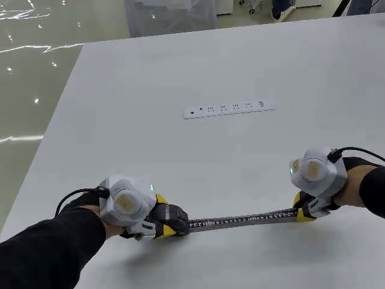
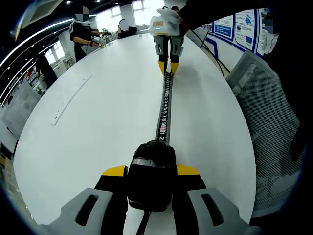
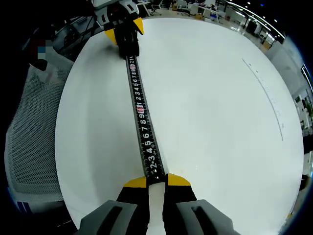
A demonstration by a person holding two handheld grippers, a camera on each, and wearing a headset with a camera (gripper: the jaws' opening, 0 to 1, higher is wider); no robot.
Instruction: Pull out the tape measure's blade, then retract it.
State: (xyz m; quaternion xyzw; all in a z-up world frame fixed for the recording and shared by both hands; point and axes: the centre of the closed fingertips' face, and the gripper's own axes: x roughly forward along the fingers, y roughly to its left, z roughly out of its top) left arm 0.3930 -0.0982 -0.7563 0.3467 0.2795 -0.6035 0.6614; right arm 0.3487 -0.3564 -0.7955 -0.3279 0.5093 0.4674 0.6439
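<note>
At 7 o'clock on the white table [image 1: 180, 72], the left tool [image 1: 163, 215] is clamped on the black tape measure [image 1: 175, 218]. Its blade [image 1: 243, 220] lies drawn out toward 3 o'clock, where the right tool [image 1: 300, 211] pinches its tip.

The tape measure's case [image 2: 151, 183] is black; its blade [image 3: 143, 122] is dark with white numerals and one red-marked patch. The left gripper [image 2: 151, 170] and right gripper [image 3: 156, 180] have pale grey bodies and black jaws tipped yellow. The table [image 1: 180, 72] and power strip [image 1: 228, 108] are white
</note>
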